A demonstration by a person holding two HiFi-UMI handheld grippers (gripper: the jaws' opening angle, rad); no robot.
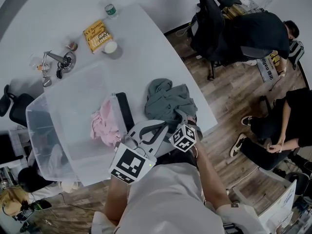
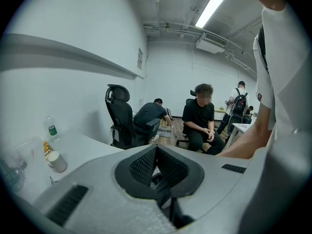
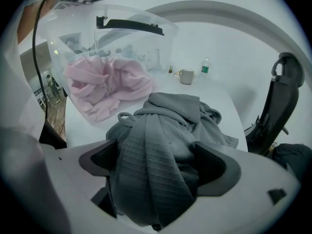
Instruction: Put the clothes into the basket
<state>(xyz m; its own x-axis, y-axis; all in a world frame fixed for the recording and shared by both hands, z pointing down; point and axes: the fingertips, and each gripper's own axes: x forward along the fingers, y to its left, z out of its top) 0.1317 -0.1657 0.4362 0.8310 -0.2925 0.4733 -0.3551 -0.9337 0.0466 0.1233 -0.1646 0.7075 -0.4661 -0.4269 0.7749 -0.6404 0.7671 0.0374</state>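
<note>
Now, right gripper (image 3: 156, 162): jaws spread wide, with a fold of the grey garment (image 1: 165, 99) lying loosely between them, brushing the pads but not pinched.
Left gripper (image 2: 156, 152): jaws together with nothing between them, held up off the table and facing out into the room.
Grey garment: crumpled on the table (image 1: 141, 38), just beside the basket (image 1: 44, 130) and outside it, close to the table's right edge.
Pink garment (image 1: 105, 123): inside the basket, bunched against the wall nearest the grey one.
Basket: clear plastic with a black handle on the near rim; it stands at the table's near-left end and the rest of its floor is bare.
Open room: bare tabletop beyond the basket, up to the mug (image 1: 110, 47), book (image 1: 97, 35) and bottle (image 1: 110, 9) at the far end.
</note>
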